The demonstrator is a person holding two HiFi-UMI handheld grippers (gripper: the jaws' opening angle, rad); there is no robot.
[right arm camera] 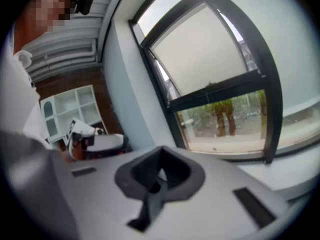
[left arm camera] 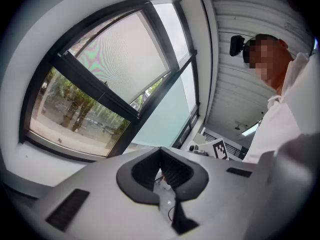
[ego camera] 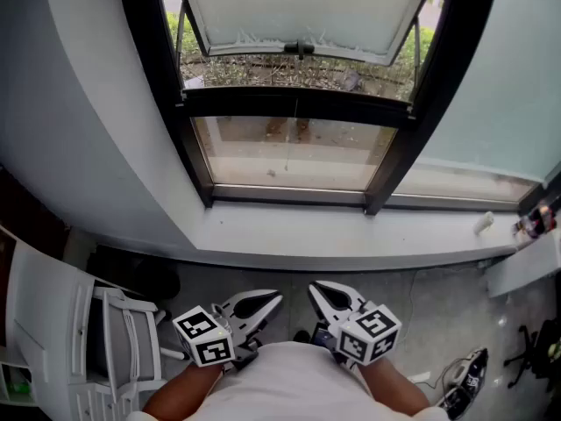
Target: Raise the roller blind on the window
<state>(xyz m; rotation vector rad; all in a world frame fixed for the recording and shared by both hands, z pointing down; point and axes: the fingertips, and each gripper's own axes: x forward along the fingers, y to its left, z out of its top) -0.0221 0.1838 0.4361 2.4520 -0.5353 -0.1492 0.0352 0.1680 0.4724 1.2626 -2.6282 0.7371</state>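
Jaws together; roller blind (ego camera: 298, 7) above white windowsill (ego camera: 351, 231)

Off-white roller blind (ego camera: 302, 7), black window frame (ego camera: 298, 103), black-and-white markers (ego camera: 206, 336) on left gripper (ego camera: 275, 300)

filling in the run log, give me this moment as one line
left gripper: shut, empty | right gripper: shut, empty | roller blind: down over upper pane | contact: none

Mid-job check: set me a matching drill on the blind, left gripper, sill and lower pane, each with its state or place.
1 blind
2 left gripper
3 sill
4 lower pane

a white, below the frame
b shut, holding nothing
c see-through, uncovered
d covers the upper window

Pairs: 1-d, 2-b, 3-a, 4-c
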